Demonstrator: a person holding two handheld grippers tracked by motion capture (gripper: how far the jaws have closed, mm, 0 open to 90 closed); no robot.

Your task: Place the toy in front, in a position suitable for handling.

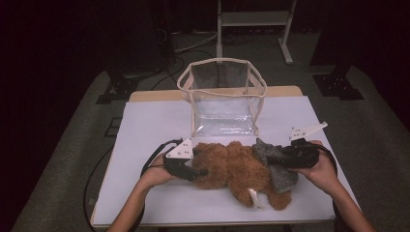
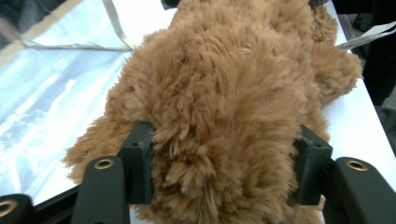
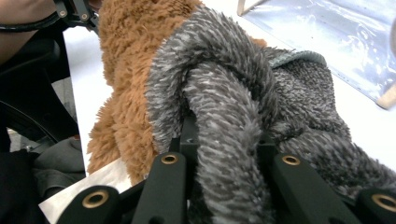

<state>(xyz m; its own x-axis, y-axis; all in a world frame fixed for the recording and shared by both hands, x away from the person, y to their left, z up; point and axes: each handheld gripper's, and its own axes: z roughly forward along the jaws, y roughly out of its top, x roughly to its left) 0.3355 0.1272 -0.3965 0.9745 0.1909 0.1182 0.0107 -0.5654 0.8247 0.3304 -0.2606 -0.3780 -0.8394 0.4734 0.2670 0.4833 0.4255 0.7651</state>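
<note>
A brown teddy bear (image 1: 232, 169) is laid on its side on the white-covered table (image 1: 145, 125), just in front of a clear plastic bag (image 1: 222, 96) standing open. The left gripper (image 1: 200, 172) is clenched on one end of the bear's brown plush — its jaws are pressed into the fur on both sides. The right gripper (image 1: 270, 155) is clamped on a fold of the grey knitted garment (image 1: 280, 171) worn at the bear's other end.
</note>
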